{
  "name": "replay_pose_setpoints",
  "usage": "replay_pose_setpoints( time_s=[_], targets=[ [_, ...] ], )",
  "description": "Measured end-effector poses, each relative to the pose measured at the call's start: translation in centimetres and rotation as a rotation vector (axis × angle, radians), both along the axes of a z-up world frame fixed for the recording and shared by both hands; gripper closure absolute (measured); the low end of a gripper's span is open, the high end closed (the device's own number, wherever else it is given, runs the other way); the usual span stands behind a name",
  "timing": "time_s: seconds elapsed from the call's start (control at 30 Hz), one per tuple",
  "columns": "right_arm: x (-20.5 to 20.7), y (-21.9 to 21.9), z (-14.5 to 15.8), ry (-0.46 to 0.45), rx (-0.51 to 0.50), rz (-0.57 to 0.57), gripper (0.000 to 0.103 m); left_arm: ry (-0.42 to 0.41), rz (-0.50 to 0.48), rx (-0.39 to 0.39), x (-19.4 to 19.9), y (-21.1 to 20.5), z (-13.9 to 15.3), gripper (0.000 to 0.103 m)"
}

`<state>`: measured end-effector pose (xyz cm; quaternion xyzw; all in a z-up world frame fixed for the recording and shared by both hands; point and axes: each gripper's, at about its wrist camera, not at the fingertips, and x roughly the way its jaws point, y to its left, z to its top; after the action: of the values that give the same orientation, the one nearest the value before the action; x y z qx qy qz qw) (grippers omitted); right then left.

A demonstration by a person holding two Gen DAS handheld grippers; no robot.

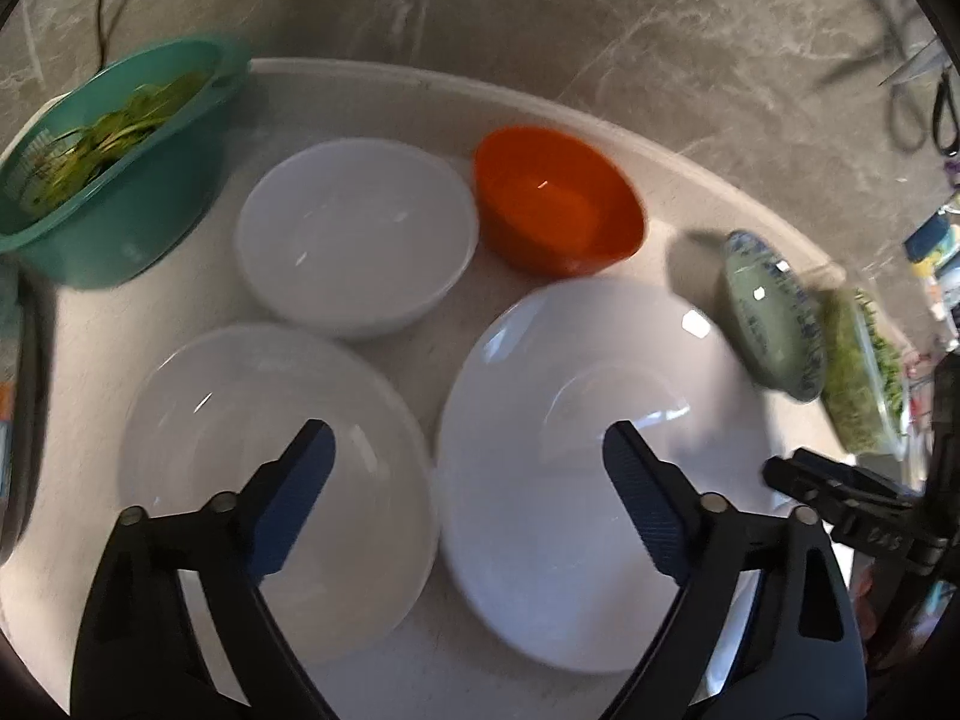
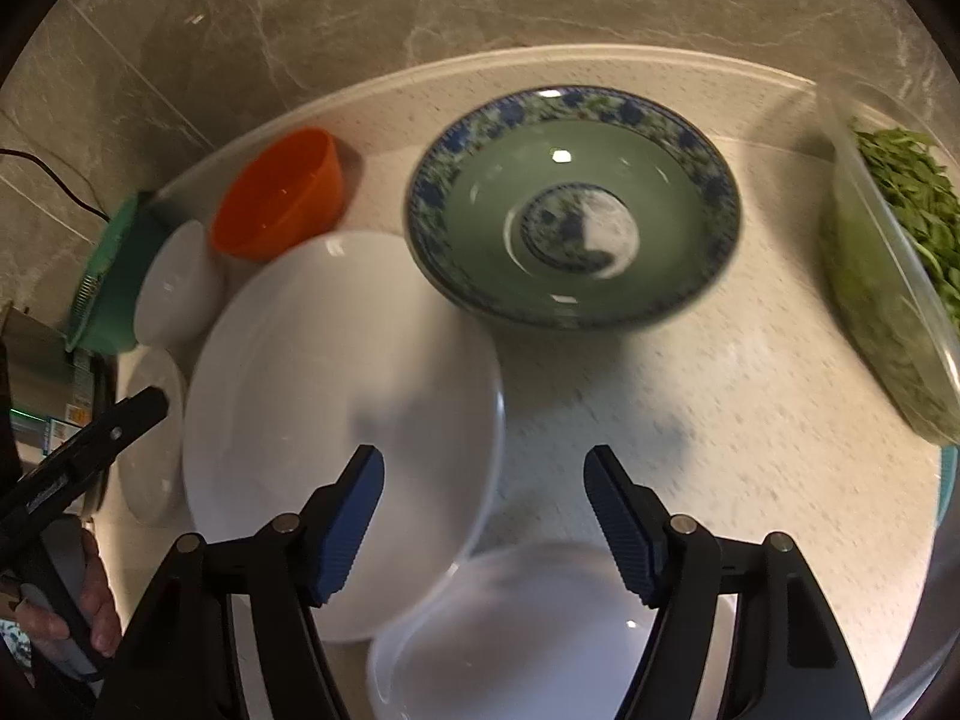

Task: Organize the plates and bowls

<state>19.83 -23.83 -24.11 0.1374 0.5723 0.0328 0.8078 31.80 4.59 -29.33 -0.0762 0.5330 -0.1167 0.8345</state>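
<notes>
My left gripper [image 1: 468,456] is open and empty above the gap between a white plate [image 1: 264,468] on the left and a larger white plate [image 1: 576,450] on the right. Behind them stand a white bowl [image 1: 354,234] and an orange bowl [image 1: 552,198]. A green bowl with a blue patterned rim [image 1: 768,312] stands at the right. My right gripper [image 2: 483,480] is open and empty above the counter, with the large white plate [image 2: 336,372] under its left finger. The green patterned bowl [image 2: 570,210] is ahead of it. A white dish [image 2: 528,624] lies just below the gripper.
A teal colander with greens [image 1: 114,168] stands at the back left. A clear container of greens [image 2: 888,264] stands at the right. The orange bowl [image 2: 282,192] and white bowl [image 2: 180,282] show left. The marble wall [image 1: 540,12] rises behind the counter [image 2: 690,408].
</notes>
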Motion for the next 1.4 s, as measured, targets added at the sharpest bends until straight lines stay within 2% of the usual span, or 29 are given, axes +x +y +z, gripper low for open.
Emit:
replay_pose_setpoints(
  time_s=[0.07, 0.13, 0.23, 0.3, 0.43, 0.53, 0.63, 0.8, 0.87, 1.0, 1.07, 1.13, 1.2, 1.33, 1.4],
  targets=[
    [0.3, 0.2, -0.2, -0.007, -0.003, 0.010, 0.032, 0.003, -0.038, -0.037, 0.8, -0.8, -0.3, 0.020],
    [0.6, 0.3, -0.5, -0.003, -0.012, 0.016, 0.038, 0.018, -0.066, -0.045, 1.6, -1.8, -0.8, 0.031],
    [1.5, 0.2, -1.3, 0.007, 0.004, 0.012, 0.045, 0.054, -0.081, -0.045, 3.2, -3.0, -2.2, 0.040],
    [1.8, 0.0, -1.8, 0.014, 0.036, 0.008, 0.049, 0.056, -0.079, -0.060, 3.9, -3.3, -2.7, 0.040],
    [2.0, 0.2, -2.5, 0.020, 0.049, 0.020, 0.050, 0.077, -0.102, -0.109, 5.1, -3.2, -3.2, 0.040],
    [2.4, 0.5, -2.9, 0.026, 0.062, 0.029, 0.058, 0.079, -0.087, -0.170, 5.0, -2.3, -3.1, 0.040],
    [2.4, 0.4, -3.1, 0.024, 0.088, 0.024, 0.061, 0.091, -0.055, -0.126, 5.1, -1.8, -3.5, 0.040],
    [2.1, 0.5, -3.3, 0.030, 0.116, 0.027, 0.067, 0.095, -0.098, -0.082, 5.1, -2.3, -3.5, 0.040],
    [1.6, 0.1, -3.4, 0.028, 0.129, 0.029, 0.072, 0.128, -0.126, -0.072, 5.1, -3.1, -4.1, 0.053],
    [1.3, 0.0, -3.3, 0.013, 0.118, 0.035, 0.073, 0.151, -0.122, -0.068, 5.0, -3.5, -5.3, 0.060],
    [1.3, -0.1, -3.2, 0.015, 0.115, 0.032, 0.072, 0.165, -0.100, -0.134, 5.0, -2.9, -5.6, 0.062],
    [1.1, -0.4, -3.2, 0.009, 0.111, 0.019, 0.072, 0.182, -0.075, -0.204, 5.0, -2.2, -6.0, 0.071],
    [1.0, -0.6, -3.2, 0.006, 0.112, 0.013, 0.072, 0.188, -0.060, -0.252, 4.7, -1.6, -6.1, 0.071],
    [0.8, -0.5, -3.0, 0.004, 0.104, 0.011, 0.072, 0.154, -0.072, -0.196, 3.8, -2.7, -5.9, 0.071],
    [0.8, -0.4, -2.8, -0.005, 0.085, 0.006, 0.072, 0.152, -0.047, -0.237, 3.5, -2.2, -6.0, 0.071]
  ],
)
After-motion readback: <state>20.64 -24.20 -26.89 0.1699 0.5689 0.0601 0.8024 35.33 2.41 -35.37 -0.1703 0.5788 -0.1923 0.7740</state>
